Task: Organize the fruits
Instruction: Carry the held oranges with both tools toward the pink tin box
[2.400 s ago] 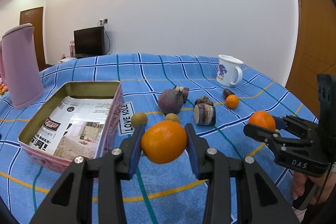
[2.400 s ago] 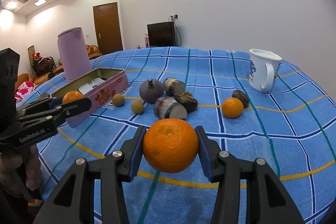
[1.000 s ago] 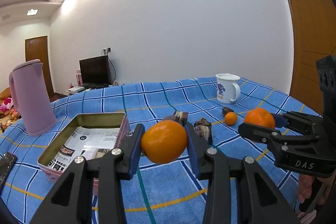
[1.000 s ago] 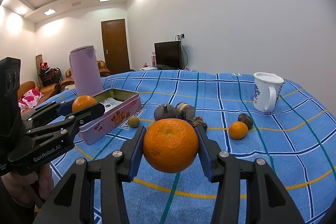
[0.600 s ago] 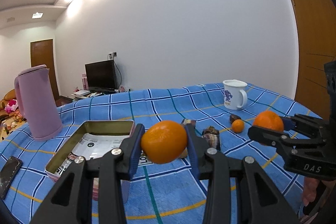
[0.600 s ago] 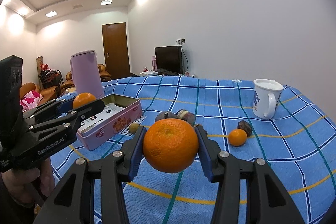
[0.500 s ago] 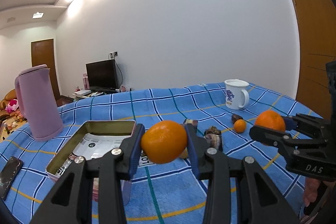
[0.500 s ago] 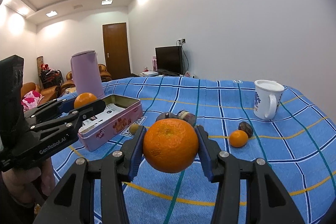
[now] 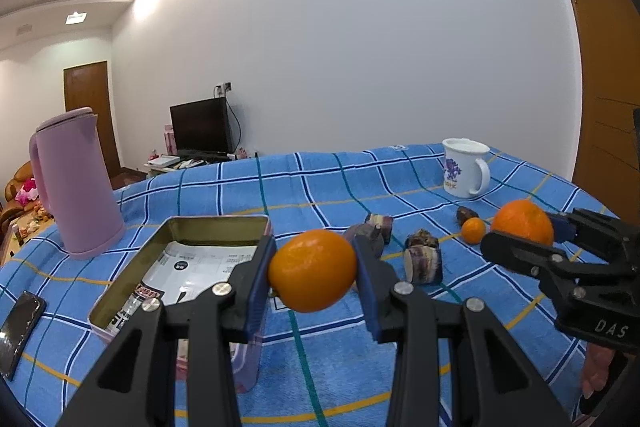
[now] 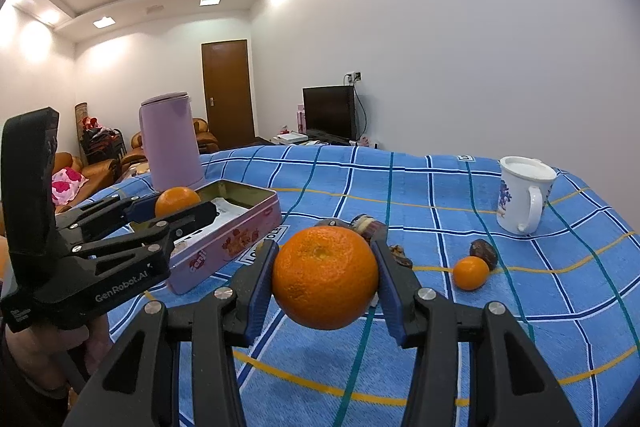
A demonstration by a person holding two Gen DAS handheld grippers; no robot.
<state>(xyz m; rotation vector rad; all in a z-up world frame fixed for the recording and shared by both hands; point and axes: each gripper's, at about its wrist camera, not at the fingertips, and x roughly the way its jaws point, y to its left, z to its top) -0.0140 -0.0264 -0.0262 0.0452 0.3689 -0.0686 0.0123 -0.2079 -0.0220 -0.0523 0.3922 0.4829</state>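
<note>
A: Entry, left to right. What changed over the last couple of seconds?

B: Both grippers have risen off the cloth and swung toward the tin (image 9: 216, 227); earlier views looked down on the fruit pile, now the table sits lower in both. The phone (image 9: 18, 327) and pink kettle (image 9: 76, 183) have come into the left view.

A: Left gripper (image 9: 314, 273)?

B: Clamped on an orange (image 9: 312, 271), carried in the air just right of the tin's near corner, not yet above the opening.

A: Middle of the table?

B: Unmoved: purple fruit (image 9: 360, 231), cut sugarcane pieces (image 9: 422, 261), a small tangerine (image 9: 473, 230) beside a dark date (image 9: 464, 214), and the mug (image 9: 466, 167) behind.

A: Right gripper (image 10: 325, 279)?

B: Closed on the larger orange (image 10: 325, 277), also airborne, well apart from the tin.

A: Meaning?

B: My judgement: pick-up is done, transport is under way. The left orange likely goes in first; the rest remains to sort.
</note>
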